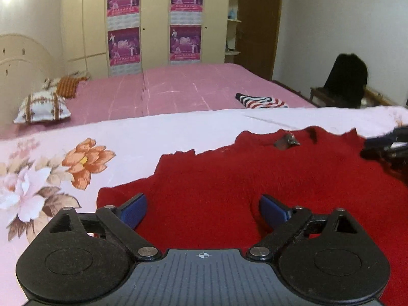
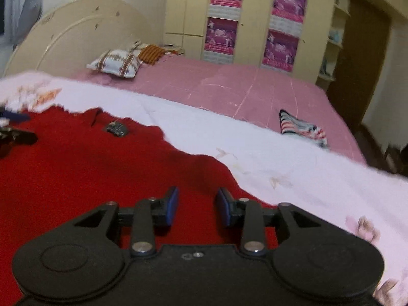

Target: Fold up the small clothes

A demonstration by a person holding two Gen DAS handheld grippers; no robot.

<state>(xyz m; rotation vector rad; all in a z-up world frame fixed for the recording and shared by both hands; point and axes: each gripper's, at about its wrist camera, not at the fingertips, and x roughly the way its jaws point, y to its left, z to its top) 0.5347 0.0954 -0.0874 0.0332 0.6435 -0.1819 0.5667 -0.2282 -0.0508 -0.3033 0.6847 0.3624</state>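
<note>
1. At the far left of the left wrist view, a pale floral sheet [image 1: 51, 168] covers the near part of the bed, with a patterned pillow [image 1: 42, 108] lying above it on the pink bedspread [image 1: 178, 89].
2. At bottom centre of that view, the left gripper [image 1: 202, 210] has its blue pads spread wide above the red garment [image 1: 229, 178]; nothing is pinched between them.
3. The red garment lies flat on the floral sheet, filling the lower right of that view, with a small grey label [image 1: 287, 141] near its upper edge.
4. A striped folded cloth [image 1: 260, 100] sits on the pink bedspread in the upper right, well apart from the red garment.
5. In the right wrist view the red garment fills the lower left, with the label left of centre.
6. At bottom centre, the right gripper [image 2: 196, 207] has its pads partly spread, with only a narrow gap, over the garment's right edge, gripping nothing.
7. The striped cloth lies at the right.
</note>
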